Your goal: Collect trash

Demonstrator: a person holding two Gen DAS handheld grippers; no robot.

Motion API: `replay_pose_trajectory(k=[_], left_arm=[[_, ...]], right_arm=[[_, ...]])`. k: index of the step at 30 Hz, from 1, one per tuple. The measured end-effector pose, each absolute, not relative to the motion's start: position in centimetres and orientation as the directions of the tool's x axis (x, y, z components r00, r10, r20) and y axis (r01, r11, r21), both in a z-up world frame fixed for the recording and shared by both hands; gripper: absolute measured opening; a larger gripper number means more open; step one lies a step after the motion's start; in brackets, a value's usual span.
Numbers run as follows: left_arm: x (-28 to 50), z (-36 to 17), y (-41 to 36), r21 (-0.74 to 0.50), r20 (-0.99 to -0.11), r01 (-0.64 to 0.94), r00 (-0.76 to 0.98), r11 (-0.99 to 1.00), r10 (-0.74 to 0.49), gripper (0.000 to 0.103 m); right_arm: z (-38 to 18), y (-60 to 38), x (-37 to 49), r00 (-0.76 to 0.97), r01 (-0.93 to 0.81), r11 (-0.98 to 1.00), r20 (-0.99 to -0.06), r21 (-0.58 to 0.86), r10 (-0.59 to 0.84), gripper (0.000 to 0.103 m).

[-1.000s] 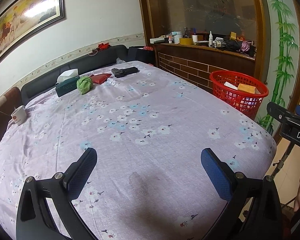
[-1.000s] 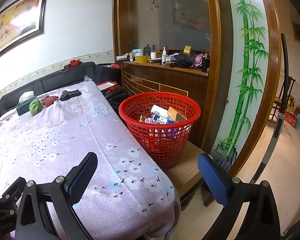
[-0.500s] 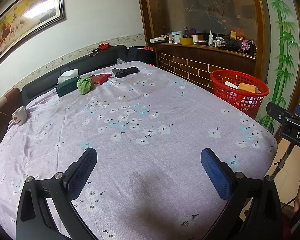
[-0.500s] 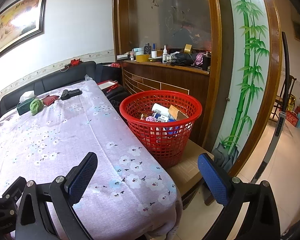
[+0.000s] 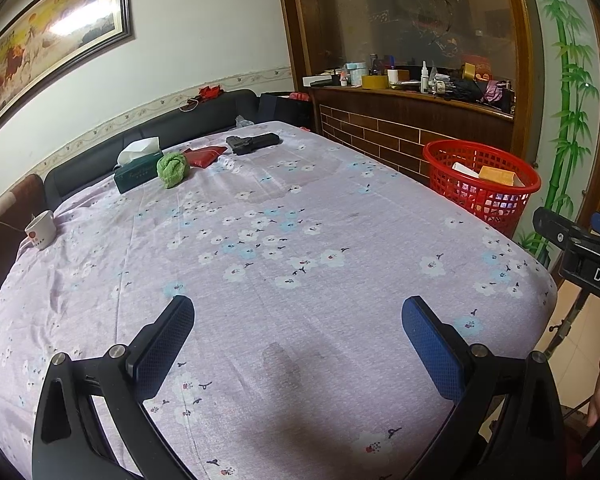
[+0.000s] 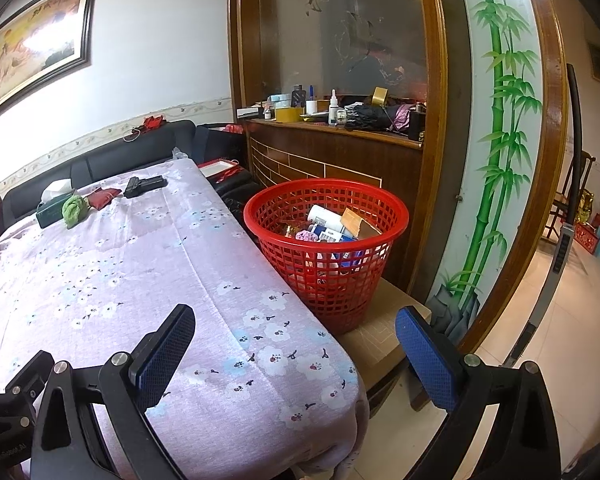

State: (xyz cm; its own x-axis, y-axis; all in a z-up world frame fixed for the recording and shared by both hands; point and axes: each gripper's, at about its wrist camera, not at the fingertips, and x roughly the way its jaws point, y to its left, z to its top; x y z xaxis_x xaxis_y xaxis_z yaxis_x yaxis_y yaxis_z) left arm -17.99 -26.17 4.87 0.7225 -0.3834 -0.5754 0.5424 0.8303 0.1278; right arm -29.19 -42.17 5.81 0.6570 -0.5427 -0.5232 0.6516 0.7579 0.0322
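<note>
Hovering over a table (image 5: 292,288) draped in a lilac floral cloth, the left gripper (image 5: 296,344) and right gripper (image 6: 296,344) both hold their blue-padded jaws wide apart, empty. A red mesh basket (image 6: 332,280) beside the table's right edge already holds cartons and wrappers. At the far end lies a crumpled green cloth (image 5: 173,168), near a tissue box (image 5: 136,170) and a red pouch (image 5: 204,157). The cloth looks soft and light, so pinching its bunched middle should do.

Red mesh basket (image 6: 332,276); lilac tablecloth (image 5: 260,264), white-and-blue blossoms.
</note>
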Motion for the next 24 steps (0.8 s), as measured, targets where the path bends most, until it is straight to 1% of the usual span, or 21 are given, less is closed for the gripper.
replay_pose_trajectory(k=[24], left_arm=[[-18.03, 4.84, -26.09, 0.134, -0.573, 0.541, 0.726, 0.831, -0.380, 0.103]], right_arm=[[5.71, -41.88, -28.90, 0.658, 0.648, 0.761, -0.525, 0.029, -0.540, 0.102]])
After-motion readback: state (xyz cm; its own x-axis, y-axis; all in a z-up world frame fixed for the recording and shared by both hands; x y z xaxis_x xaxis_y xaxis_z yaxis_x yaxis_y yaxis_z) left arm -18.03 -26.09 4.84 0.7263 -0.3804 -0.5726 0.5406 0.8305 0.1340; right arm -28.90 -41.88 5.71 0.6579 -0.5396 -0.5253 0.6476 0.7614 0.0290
